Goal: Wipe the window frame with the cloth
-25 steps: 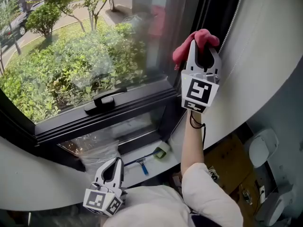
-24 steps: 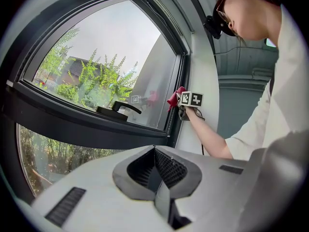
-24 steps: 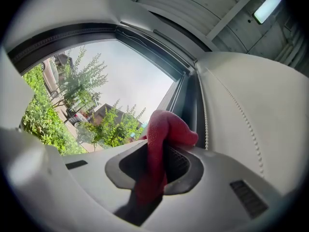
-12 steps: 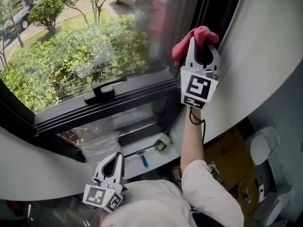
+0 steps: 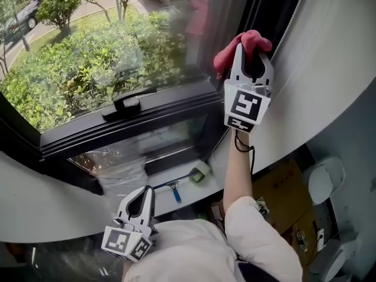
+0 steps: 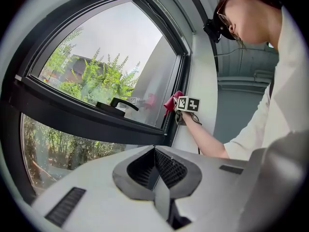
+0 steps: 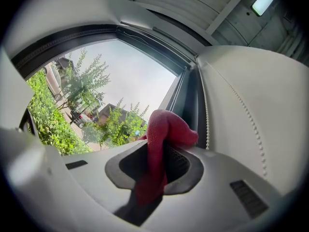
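Pinching the red cloth (image 5: 247, 42) tight, the right gripper (image 5: 252, 54) holds it on the upright side of the dark window frame (image 5: 273, 4). Press firm and rub slowly. The left gripper (image 5: 141, 202) hangs low, closed, empty.

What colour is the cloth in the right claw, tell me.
Pinkish red. The cloth shows best in the right gripper view, clamped in the right claw.

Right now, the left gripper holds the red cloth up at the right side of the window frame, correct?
No: the right gripper holds the red cloth up at the right side of the window frame; the right gripper view shows it clamped between those jaws.
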A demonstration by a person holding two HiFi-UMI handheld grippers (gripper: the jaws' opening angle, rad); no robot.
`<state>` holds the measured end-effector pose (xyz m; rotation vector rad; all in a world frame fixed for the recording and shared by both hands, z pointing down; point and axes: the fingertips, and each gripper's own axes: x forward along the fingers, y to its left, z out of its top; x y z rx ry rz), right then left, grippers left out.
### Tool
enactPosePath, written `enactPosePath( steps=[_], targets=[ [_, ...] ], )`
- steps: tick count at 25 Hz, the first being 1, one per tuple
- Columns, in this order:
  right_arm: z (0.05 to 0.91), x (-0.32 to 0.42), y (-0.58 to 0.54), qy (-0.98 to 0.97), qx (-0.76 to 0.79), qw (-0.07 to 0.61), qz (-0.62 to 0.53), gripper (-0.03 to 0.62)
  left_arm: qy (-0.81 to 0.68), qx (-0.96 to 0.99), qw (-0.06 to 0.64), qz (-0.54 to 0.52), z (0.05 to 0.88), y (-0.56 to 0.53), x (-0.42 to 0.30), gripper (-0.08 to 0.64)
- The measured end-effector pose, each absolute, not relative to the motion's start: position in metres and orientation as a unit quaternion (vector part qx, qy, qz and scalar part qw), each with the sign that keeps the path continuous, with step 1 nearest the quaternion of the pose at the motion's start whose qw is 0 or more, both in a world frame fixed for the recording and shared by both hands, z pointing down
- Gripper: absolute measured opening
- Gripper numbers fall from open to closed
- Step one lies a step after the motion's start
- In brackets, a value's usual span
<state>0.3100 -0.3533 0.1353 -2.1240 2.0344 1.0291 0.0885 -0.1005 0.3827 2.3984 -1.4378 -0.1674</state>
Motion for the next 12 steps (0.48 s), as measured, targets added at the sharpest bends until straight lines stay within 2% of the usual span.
enactPosePath(
  steps=[12],
  targets=[
    [0.151, 0.309, -0.354, 0.661, -0.676, 0.012, 0.325, 0.084, -0.505, 0.842, 0.177, -0.062, 0.386, -0.102, 0.093, 0.011]
  ],
)
